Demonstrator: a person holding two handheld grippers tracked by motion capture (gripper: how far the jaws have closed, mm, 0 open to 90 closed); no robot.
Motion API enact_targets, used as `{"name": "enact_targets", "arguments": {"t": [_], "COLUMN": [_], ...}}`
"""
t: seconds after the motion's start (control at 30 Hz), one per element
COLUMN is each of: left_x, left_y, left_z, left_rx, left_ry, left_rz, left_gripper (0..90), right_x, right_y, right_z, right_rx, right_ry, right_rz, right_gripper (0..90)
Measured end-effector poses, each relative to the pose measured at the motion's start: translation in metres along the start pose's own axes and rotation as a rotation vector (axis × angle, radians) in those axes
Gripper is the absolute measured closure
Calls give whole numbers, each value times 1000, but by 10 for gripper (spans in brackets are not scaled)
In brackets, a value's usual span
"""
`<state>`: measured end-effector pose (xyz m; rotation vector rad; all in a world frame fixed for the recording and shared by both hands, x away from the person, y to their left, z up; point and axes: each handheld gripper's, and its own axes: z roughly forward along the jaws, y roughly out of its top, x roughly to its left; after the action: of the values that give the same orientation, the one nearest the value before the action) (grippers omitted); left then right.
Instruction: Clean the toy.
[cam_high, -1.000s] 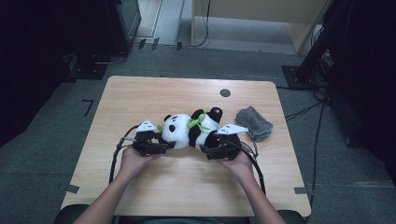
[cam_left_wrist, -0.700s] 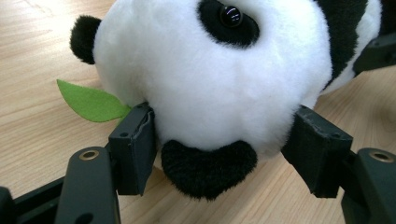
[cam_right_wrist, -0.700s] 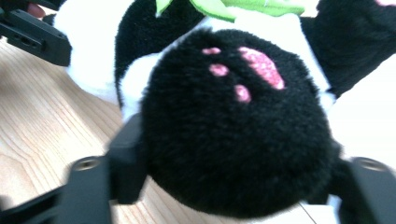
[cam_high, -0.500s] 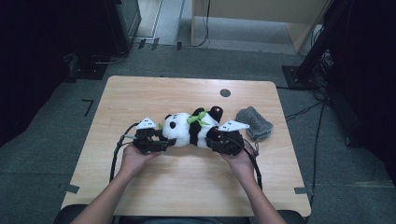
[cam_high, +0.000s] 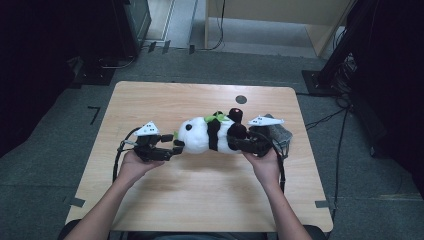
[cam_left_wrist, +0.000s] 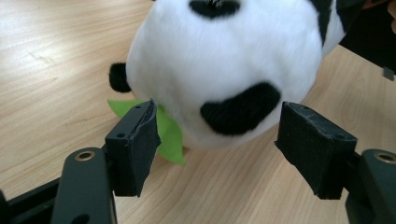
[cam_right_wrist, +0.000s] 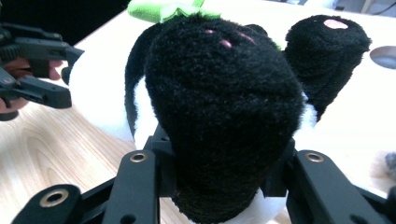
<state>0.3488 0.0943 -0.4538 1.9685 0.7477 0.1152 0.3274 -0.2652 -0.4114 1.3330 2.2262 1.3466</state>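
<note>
While jaws have just been closing, right hand-held gripper (cam_right_wrist: 224, 186) round plush panda's (cam_high: 207, 135) fuzzy black leg.

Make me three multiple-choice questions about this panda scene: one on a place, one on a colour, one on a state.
1. Where does the grey cloth lie?
A. by the table's right edge
B. at its left edge
C. on the floor

2. What colour is the leaf under the panda's head?
A. red
B. green
C. blue

3. How does the right tool stand?
A. open, apart from the panda
B. shut on the panda's black foot
C. lying on the table

Key: 1 A, the high view shows it beside the right hand; 2 B, the left gripper view shows it; 3 B, its pads squeeze the foot.
</note>
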Motion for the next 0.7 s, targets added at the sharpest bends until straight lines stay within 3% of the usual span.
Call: {"name": "enact_targets", "arguments": {"t": [0.13,0.3,0.47,0.57,0.63,0.7], "left_x": [0,3,4,2,3,3], "left_y": [1,2,1,-1,-4,-5], "left_z": [-4,-7,-5,2,5,7], "left_rx": [-31,-53,-95,-69,-53,-46], "left_ry": [-17,-43,-71,-40,-21,-9], "left_rz": [23,82,89,99,107,106], "left_gripper": [307,292,181,112,104,105], "right_x": [0,2,12,19,24,24], "right_y": [9,21,21,18,14,11], "right_z": [-6,-11,-10,-5,-2,3], "right_rx": [-9,-31,-14,6,18,33], "right_ry": [26,78,117,140,134,136], "right_rz": [7,13,4,-5,-34,-28], "right_gripper": [593,590,591,585,587,588]}}
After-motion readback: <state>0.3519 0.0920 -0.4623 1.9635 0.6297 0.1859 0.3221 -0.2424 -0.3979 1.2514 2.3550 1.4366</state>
